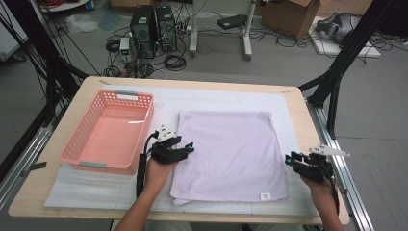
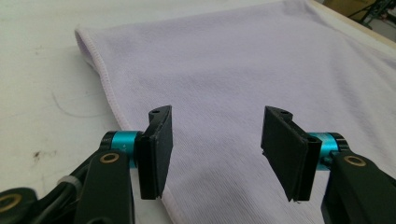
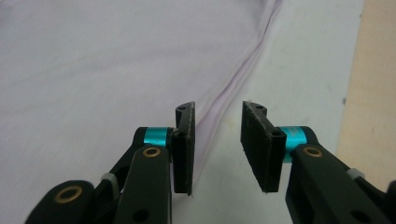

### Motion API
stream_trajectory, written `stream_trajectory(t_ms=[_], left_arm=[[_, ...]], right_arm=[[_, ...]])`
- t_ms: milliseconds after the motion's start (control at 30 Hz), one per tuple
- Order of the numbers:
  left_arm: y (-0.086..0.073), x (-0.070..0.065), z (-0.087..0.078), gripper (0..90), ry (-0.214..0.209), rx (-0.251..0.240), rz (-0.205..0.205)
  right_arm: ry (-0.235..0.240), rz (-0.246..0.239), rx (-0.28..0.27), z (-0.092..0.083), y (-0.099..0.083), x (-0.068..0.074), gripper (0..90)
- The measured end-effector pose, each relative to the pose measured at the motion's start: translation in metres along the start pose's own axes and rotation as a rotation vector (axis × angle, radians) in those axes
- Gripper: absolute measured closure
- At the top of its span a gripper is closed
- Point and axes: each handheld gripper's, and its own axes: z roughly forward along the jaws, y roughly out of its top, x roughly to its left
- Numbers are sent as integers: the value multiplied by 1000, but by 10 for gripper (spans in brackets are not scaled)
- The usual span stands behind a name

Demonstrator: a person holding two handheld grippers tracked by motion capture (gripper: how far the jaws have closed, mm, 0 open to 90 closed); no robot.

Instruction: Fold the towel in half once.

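Left gripper (image 2: 215,154): jaws wide apart, empty, over the left edge of the lilac towel (image 1: 231,154). Right gripper (image 3: 217,149): narrower gap, empty, at the towel's right edge. Towel lies flat on white mat (image 1: 86,187), wooden table (image 1: 29,192); pink basket (image 1: 110,130) just left. Cables on the floor beyond.

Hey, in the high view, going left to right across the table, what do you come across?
Pink basket → left claw → lilac towel → right claw, beside the towel's right edge.
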Motion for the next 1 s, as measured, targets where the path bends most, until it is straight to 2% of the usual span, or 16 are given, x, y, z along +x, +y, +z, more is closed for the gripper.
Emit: stream_trajectory(t_ms=[100, 200, 300, 433, 567, 667, 800, 867, 933, 1000], left_arm=[[-11, -3, -11, 439, -12, -7, -16], [-23, -5, -21, 440, -21, -4, -21], [-33, -9, -35, 457, -26, -15, -19], [-44, -16, -58, 549, -50, -35, 9], [-58, -21, -82, 663, -56, -58, 2], [-68, -26, -97, 747, -66, -47, 2], [-80, -30, -108, 776, -70, -19, 0], [-83, -31, -110, 782, -73, -10, -3], [-86, -33, -112, 781, -79, -1, -2], [-88, -36, -113, 780, -86, 8, 1]], right_arm=[[2, -9, 2, -17, -12, 6, 645], [15, 9, -11, -32, -26, 11, 646], [27, 30, 3, -42, -41, 16, 653], [47, 24, 20, -53, -57, 27, 677], [78, 15, 26, -62, -68, 39, 741], [89, 15, 32, -64, -73, 48, 757], [98, 39, 19, -60, -73, 57, 722], [77, 41, 21, -56, -71, 60, 705], [24, 31, 49, -49, -71, 63, 682], [14, 50, 39, -47, -73, 65, 664]])
